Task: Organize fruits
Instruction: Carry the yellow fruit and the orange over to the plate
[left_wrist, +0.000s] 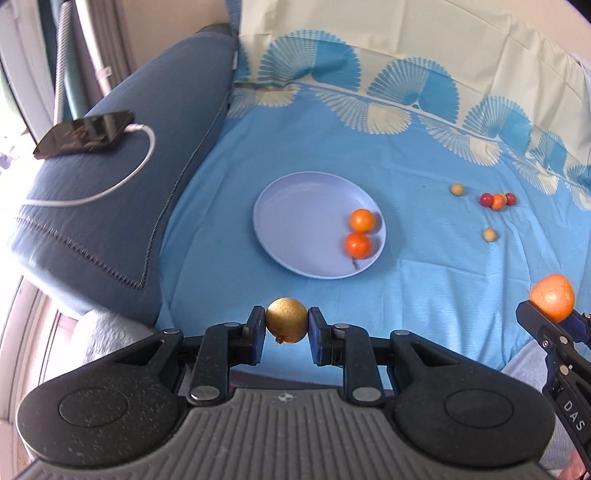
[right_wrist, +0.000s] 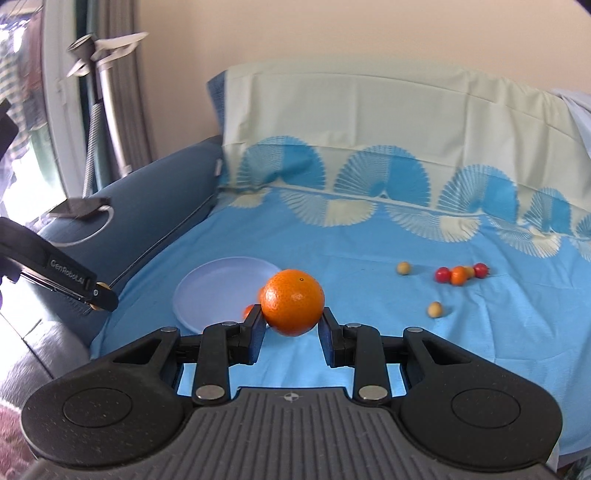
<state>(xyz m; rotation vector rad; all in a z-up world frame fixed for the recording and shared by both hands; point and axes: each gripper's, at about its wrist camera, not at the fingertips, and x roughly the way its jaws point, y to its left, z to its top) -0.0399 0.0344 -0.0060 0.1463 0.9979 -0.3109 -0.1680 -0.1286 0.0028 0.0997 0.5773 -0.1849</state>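
Blue sheet (left_wrist: 424, 295) covers the seat under both claws. Left claw (left_wrist: 287, 326) is clamped on a round golden fruit (left_wrist: 287, 325), stem nub hanging low; right claw (right_wrist: 291, 319) is clamped on an orange (right_wrist: 293, 302), round, no clear long axis. Beyond them lies a plate (left_wrist: 295, 221). Only the left view shows plainly its two orange fruits (left_wrist: 358, 232); the right view's orange hides them. Farther right sit small red and yellow fruits (left_wrist: 496, 200). A phone (left_wrist: 85, 133) rests far left on the armrest.

bare sheet (left_wrist: 229, 206) around plate (left_wrist: 295, 218)
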